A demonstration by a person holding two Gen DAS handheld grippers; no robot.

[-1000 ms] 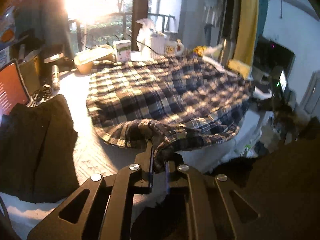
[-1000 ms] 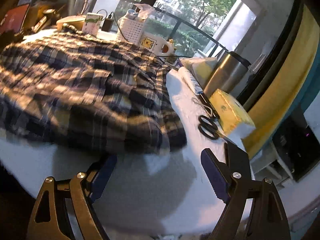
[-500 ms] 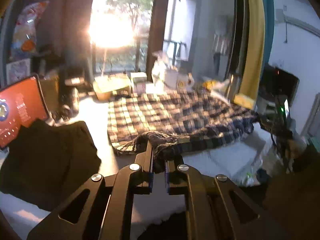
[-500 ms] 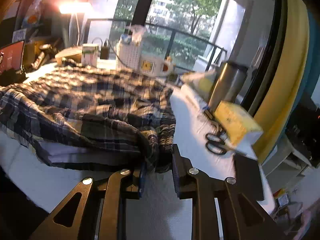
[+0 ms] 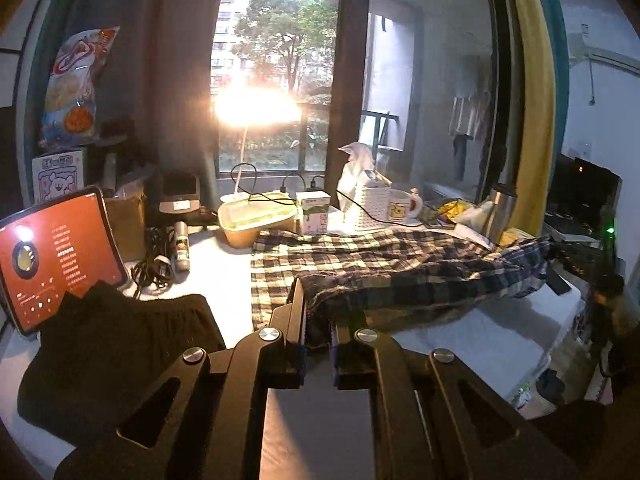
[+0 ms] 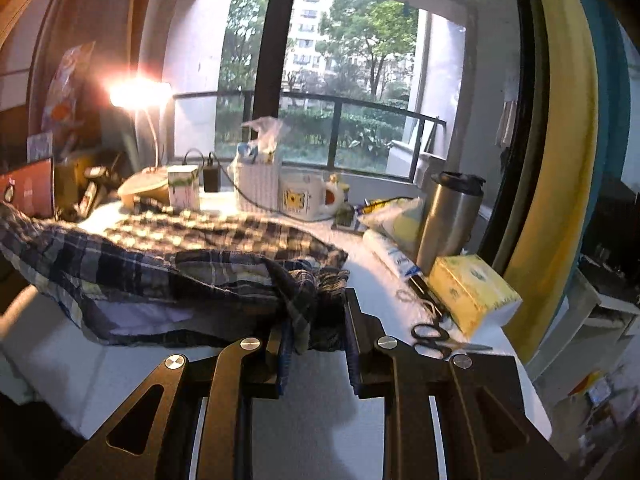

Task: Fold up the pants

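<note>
Two tongs grip one pair of plaid pants over a cluttered white desk. Seen from the left wrist, the left tongs [image 5: 318, 320] are pinched nearly closed on a bunched dark edge of the pants [image 5: 400, 272], which rise off the desk [image 5: 224, 276] just ahead of the tips and stretch away to the right, where the far end hangs lifted. Beyond that lifted fold, more plaid lies flat. Left of the tongs sits a black garment [image 5: 116, 344], with a red-screened tablet [image 5: 56, 256] propped behind it. Farther ahead stand a tub [image 5: 256, 220], a white basket [image 5: 370, 204] and a mug [image 5: 402, 206], under a glaring lamp [image 5: 256, 110].

From the right wrist, the right tongs [image 6: 314, 324] are partly closed, a gather of the pants [image 6: 180, 264] clamped between the pads and drooping below them. From the grip the cloth runs left, held above the desk [image 6: 368, 284], its pale inner side showing underneath. Right of the tongs lie scissors [image 6: 432, 336], with a yellow tissue box [image 6: 472, 292] just beyond them and a steel flask [image 6: 452, 216] farther ahead.
</note>
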